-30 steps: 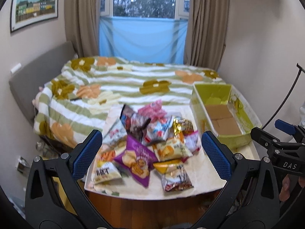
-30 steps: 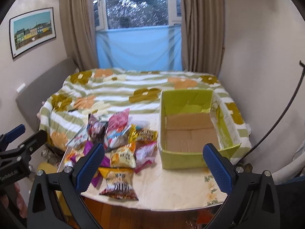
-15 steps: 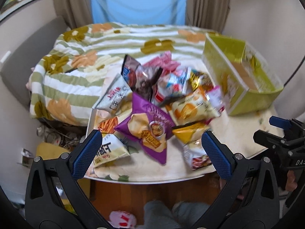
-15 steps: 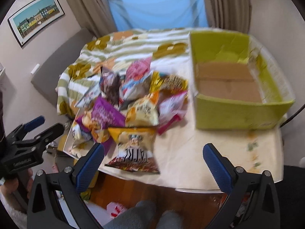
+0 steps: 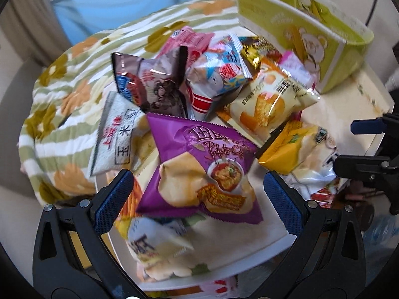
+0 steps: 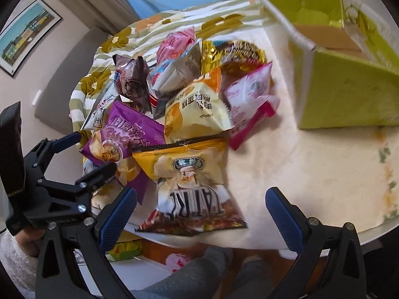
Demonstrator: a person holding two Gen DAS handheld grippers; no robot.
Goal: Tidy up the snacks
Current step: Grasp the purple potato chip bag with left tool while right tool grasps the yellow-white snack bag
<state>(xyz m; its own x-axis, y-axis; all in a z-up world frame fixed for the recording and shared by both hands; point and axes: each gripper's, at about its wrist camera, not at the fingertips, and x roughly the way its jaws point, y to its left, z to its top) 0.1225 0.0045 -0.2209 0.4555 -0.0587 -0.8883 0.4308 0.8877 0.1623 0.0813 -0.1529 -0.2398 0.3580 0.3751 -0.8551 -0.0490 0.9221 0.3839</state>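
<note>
Fingers of the left gripper [image 5: 197,194] and right gripper [image 6: 200,211] gape wide, empty, over the snack bags [image 6: 189,94] heaped beside the green box [image 6: 349,99] — puffy overlapping bags near the worktop's [image 6: 311,169] front edge could slip off.

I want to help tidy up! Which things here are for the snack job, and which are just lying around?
For the job:
purple chip bag
yellow chip bag
pink snack packet
green box
left hand-held gripper, open
right hand-held gripper, open

Just lying about:
flowered bedspread
framed picture
curtains
</note>
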